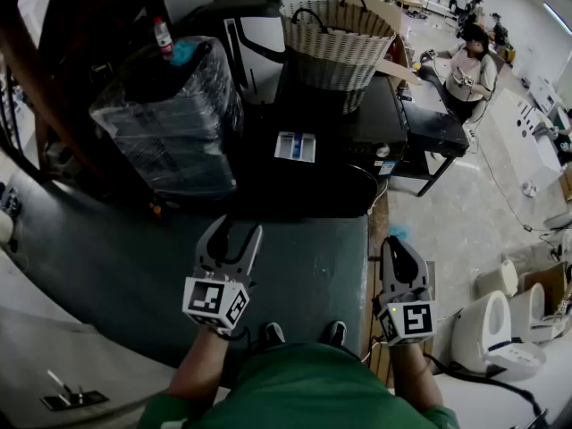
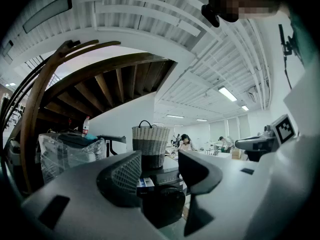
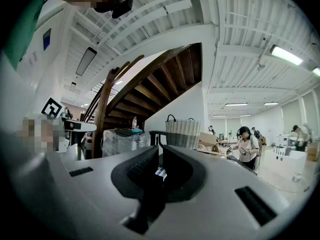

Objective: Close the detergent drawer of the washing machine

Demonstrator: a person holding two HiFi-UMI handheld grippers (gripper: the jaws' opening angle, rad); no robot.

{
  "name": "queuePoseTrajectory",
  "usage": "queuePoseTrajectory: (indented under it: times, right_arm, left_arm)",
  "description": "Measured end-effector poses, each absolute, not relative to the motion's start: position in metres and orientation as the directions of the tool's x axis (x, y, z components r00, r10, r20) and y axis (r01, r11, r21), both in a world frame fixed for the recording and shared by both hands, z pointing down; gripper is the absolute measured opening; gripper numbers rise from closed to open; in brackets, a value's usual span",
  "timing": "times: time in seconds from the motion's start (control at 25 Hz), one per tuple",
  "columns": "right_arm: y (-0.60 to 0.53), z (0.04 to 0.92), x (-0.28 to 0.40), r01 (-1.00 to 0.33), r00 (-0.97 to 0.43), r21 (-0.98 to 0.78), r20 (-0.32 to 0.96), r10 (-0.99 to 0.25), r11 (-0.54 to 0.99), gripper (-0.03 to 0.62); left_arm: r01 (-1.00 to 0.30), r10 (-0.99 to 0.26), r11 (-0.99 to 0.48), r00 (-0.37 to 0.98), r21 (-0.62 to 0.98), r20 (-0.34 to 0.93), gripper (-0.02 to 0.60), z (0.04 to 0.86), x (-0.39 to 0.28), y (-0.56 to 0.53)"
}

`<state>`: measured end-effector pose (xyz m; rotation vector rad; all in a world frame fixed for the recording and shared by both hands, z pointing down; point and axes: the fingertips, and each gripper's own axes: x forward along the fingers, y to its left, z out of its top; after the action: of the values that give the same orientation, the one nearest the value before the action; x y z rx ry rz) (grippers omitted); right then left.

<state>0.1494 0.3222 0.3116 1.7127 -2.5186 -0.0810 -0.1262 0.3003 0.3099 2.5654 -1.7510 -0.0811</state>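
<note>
The black washing machine (image 1: 362,128) stands ahead of me, and its detergent drawer (image 1: 295,147) is pulled out, showing white and blue compartments. A wicker basket (image 1: 338,41) sits on top of the machine. My left gripper (image 1: 237,231) is held low, well short of the drawer, with its jaws open and empty. In the left gripper view the drawer (image 2: 145,184) and the round door (image 2: 162,206) show between the open left gripper (image 2: 159,159). My right gripper (image 1: 399,244) is shut and empty, off to the right. The right gripper (image 3: 161,154) leaves a slit where the drawer (image 3: 160,173) peeks through.
A black unit wrapped in clear plastic (image 1: 170,119) with a bottle (image 1: 162,36) on it stands left of the machine. A person (image 1: 470,68) sits at a table to the far right. White appliances (image 1: 500,329) stand on the floor at lower right. A dark green mat (image 1: 161,275) lies underfoot.
</note>
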Motion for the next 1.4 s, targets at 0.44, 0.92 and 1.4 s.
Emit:
queuePoseTrajectory:
  times: [0.44,0.92,1.4]
  right_arm:
    - [0.314,0.31,0.113,-0.935,-0.346,0.081,0.01,-0.938,0.345,0.048]
    - [0.301,0.346,0.066,-0.939,-0.317,0.1,0.124,-0.94,0.33,0.094]
    - [0.175,0.371,0.073,-0.911,-0.404,0.03,0.129,-0.905,0.411,0.109]
  left_arm:
    - [-0.92,-0.922,-0.387,0.386,0.063,-0.026,0.239,0.319,-0.158,0.293]
    - [-0.898,-0.9,-0.429,0.434,0.099,0.034,0.239,0.361,-0.188,0.278]
    - [-0.922,-0.913,-0.382,0.387,0.059,0.129,0.239,0.395,-0.161,0.173]
